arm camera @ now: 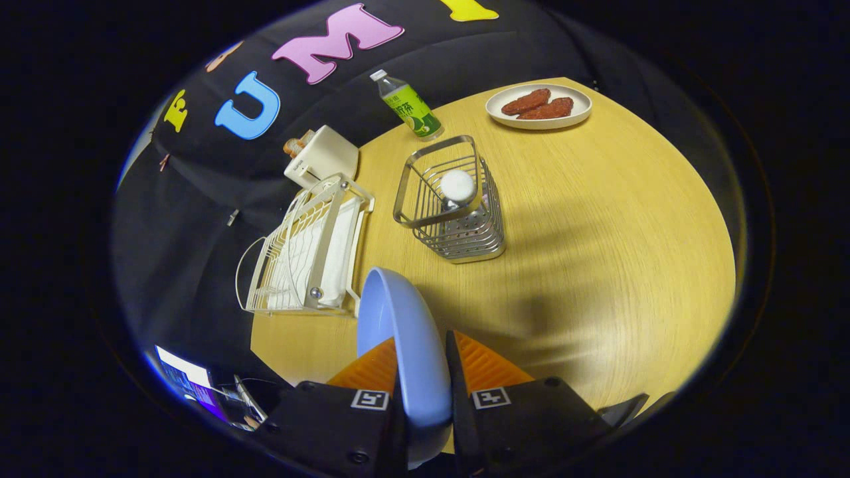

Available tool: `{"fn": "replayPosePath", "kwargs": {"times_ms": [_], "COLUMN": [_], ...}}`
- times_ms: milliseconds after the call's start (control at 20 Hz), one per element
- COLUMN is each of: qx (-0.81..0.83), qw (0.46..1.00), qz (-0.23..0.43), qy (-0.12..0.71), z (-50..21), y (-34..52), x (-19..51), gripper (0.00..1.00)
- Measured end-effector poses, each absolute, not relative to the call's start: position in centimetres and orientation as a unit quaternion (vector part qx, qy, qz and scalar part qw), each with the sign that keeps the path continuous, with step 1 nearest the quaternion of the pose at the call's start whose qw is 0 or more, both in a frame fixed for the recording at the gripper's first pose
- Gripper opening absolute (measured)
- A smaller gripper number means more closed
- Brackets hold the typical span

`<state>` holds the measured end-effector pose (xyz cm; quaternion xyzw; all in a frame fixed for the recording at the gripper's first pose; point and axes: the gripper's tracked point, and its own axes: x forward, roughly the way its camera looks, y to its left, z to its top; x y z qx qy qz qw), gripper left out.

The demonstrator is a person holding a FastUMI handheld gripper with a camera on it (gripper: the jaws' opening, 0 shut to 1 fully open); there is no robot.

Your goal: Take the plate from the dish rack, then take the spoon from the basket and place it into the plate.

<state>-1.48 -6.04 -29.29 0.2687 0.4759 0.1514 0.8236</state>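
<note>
My gripper (422,372) has both orange fingers clamped on the rim of the pale blue round plate (398,332), held edge-up, clear of the white wire dish rack (309,255) just beyond and left. Ahead stands the steel wire basket (451,206), with the white-tipped spoon (459,186) upright inside. Farther off, a green bottle (412,109) and a cream plate of brown food (538,106); nothing blocks setting down.

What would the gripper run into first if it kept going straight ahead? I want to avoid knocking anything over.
Probably the wire basket holding the spoon, beyond the blue plate that the gripper is shut on. The dish rack sits off to the side. Depth is hard to judge.
</note>
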Motion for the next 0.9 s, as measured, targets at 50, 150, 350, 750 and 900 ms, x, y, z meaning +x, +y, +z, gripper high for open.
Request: {"fn": "replayPosePath", "kwargs": {"times_ms": [50,150,350,750,900], "qx": [0.274,0.261,0.243,0.122,0.071], "qw": [0.819,0.824,0.84,0.934,0.957], "qz": [0.158,0.157,0.167,0.194,0.215], "qy": [0.478,0.477,0.456,0.276,0.183], "z": [-29.4,-30.4,-30.4,-23.5,-19.8], "y": [-6.1,-6.5,-7.5,-11.8,-11.9], "x": [-1.6,-1.3,-1.1,2.6,4.0], "gripper": [0.31,0.34,0.41,0.98,0.99]}}
